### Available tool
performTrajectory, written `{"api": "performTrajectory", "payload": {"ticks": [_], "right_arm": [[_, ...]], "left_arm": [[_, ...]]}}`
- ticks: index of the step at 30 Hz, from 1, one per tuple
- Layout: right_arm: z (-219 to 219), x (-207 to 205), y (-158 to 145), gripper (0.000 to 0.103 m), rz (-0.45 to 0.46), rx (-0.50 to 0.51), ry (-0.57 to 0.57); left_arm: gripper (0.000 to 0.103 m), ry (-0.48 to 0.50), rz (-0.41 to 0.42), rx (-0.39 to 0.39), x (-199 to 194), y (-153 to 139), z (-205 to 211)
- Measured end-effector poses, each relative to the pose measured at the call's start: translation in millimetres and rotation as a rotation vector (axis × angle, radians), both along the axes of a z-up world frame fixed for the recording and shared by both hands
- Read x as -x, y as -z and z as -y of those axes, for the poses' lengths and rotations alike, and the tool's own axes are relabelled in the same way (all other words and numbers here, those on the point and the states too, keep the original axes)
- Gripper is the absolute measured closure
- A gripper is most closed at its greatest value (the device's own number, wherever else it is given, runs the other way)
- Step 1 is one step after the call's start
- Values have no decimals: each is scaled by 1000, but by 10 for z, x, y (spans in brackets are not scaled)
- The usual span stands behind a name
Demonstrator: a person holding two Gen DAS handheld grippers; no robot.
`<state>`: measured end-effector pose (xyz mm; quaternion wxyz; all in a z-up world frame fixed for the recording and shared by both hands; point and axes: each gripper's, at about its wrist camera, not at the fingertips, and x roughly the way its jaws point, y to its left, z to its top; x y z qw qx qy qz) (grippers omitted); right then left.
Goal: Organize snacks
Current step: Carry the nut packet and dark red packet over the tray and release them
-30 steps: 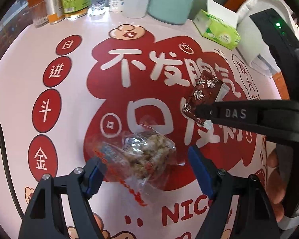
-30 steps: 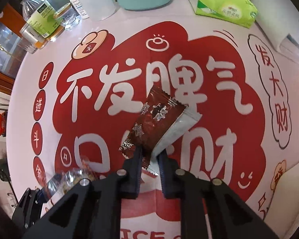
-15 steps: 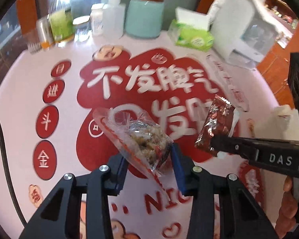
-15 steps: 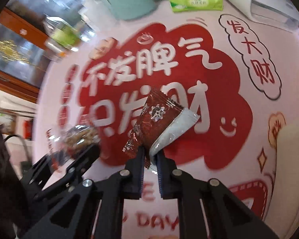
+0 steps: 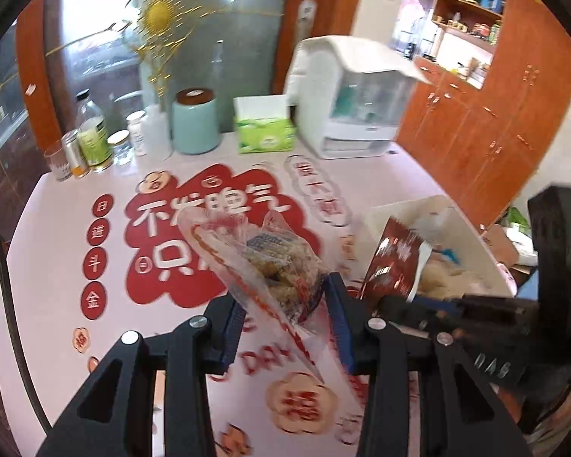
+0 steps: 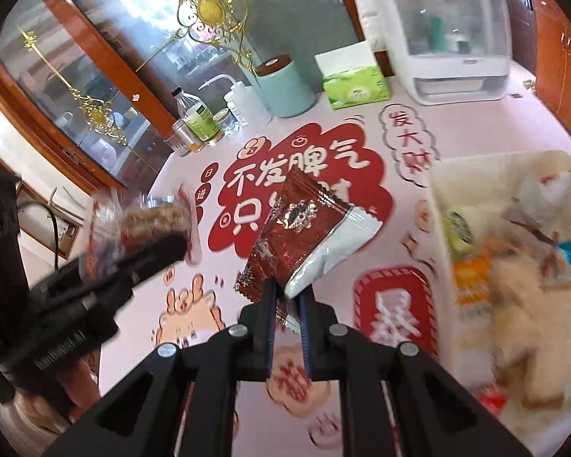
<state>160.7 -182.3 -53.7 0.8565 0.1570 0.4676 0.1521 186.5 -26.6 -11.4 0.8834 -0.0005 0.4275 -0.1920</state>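
Observation:
My left gripper (image 5: 285, 304) is shut on a clear bag of grain snack (image 5: 274, 266) and holds it in the air above the table. It also shows in the right wrist view (image 6: 148, 224), at the left. My right gripper (image 6: 287, 297) is shut on a brown and white snack packet (image 6: 304, 228), also lifted; it shows in the left wrist view (image 5: 394, 262) at the right. A white bin (image 6: 443, 205) with several snacks in it stands at the table's right side, just right of the packet, and shows in the left wrist view (image 5: 384, 215).
The table has a pink and red printed cloth (image 5: 57, 236). At its far edge stand bottles and jars (image 5: 91, 141), a teal canister (image 5: 194, 122), a green tissue box (image 5: 264, 133) and a white appliance (image 5: 354, 114). Wooden cabinets (image 5: 487, 122) are at the right.
Both grippers have risen and swung right with their snacks. The left gripper closed on the clear bag and lifted it off the table. The white bin has come into view.

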Motion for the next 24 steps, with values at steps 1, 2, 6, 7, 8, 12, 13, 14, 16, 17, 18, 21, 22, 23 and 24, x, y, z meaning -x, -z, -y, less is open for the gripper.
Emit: {"api": "performTrajectory", "payload": {"ticks": [1, 2, 6, 7, 8, 12, 13, 14, 16, 17, 18, 21, 22, 23, 24], "right_arm": [[72, 124, -37, 92, 10, 10, 5], [134, 218, -64, 92, 18, 17, 9], [489, 620, -182, 92, 60, 74, 47], [619, 721, -220, 92, 71, 88, 65], [747, 808, -255, 92, 83, 103, 85], [1208, 1063, -333, 91, 113, 156, 158], [1336, 1109, -334, 91, 112, 168, 178], [1447, 1149, -331, 91, 110, 177, 193], [1669, 1205, -312, 91, 100, 198, 221], [1730, 1223, -303, 91, 97, 203, 228], [1823, 1225, -291, 91, 89, 210, 238], [1971, 1198, -271, 91, 83, 230, 250], [2012, 1167, -265, 90, 81, 243, 249], [2014, 1130, -248, 90, 78, 256, 249], [2034, 1113, -240, 90, 77, 265, 248]], "left_arm": [[63, 15, 2, 4, 76, -72, 122], [63, 24, 4, 6, 140, -115, 213], [63, 64, 15, 19, 320, -289, 696], [63, 70, 17, 21, 348, -315, 798], [63, 79, 19, 23, 374, -343, 933], [63, 105, 24, 2, 431, -370, 1412], [63, 112, 21, -7, 439, -362, 1536], [63, 118, 17, -15, 439, -351, 1637], [63, 128, 9, -29, 425, -323, 1842], [63, 131, 4, -36, 408, -305, 1928], [63, 134, 0, -43, 393, -290, 2006], [63, 132, -18, -69, 295, -205, 2200], [63, 130, -29, -72, 249, -170, 2248], [63, 128, -40, -79, 203, -139, 2297], [63, 122, -48, -90, 154, -105, 2326]]}}
